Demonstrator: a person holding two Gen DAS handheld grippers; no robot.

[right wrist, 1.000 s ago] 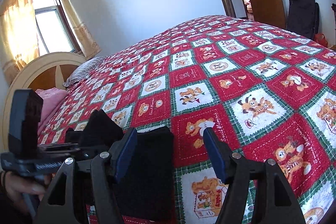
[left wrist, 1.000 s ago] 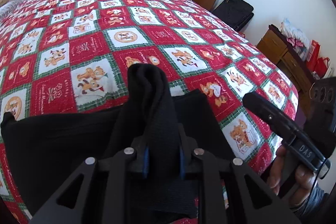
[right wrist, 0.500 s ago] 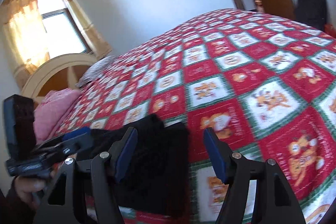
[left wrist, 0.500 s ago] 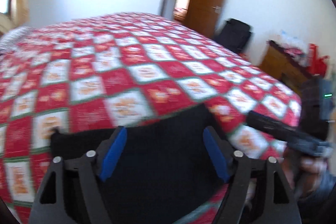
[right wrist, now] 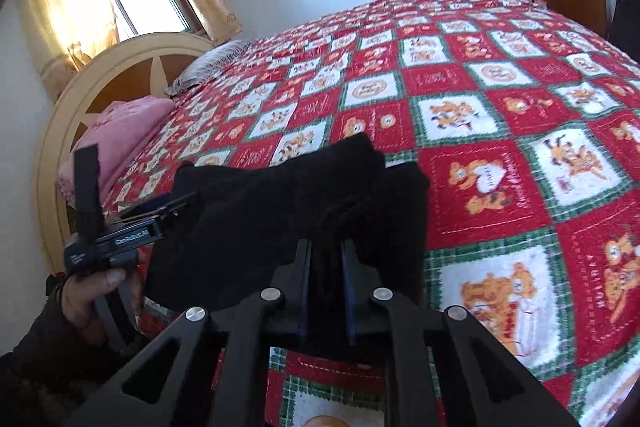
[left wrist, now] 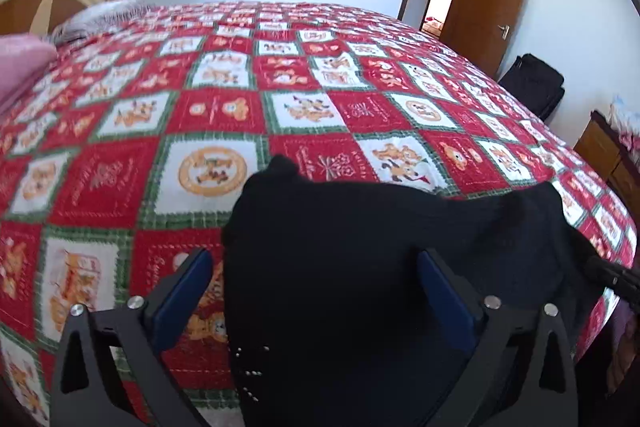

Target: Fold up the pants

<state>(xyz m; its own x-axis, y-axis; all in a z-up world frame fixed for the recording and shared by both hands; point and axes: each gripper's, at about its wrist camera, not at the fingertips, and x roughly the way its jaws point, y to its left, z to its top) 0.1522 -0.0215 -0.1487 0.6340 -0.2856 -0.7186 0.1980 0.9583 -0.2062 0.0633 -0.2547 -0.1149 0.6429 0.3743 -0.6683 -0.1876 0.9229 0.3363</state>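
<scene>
The black pants lie bunched at the near edge of the bed on the red patterned quilt. My left gripper is open, its blue pads apart on either side of the cloth. In the right wrist view my right gripper is shut on a fold of the black pants and the cloth drapes from it. The left gripper's body shows at the left of that view, held in a hand.
A pink pillow and a grey pillow lie by the round headboard. A brown door, a black bag and a wooden dresser stand to the right of the bed.
My left gripper let go of the pants and opened, then swung left. My right gripper, open before, has shut on a fold of the pants.
</scene>
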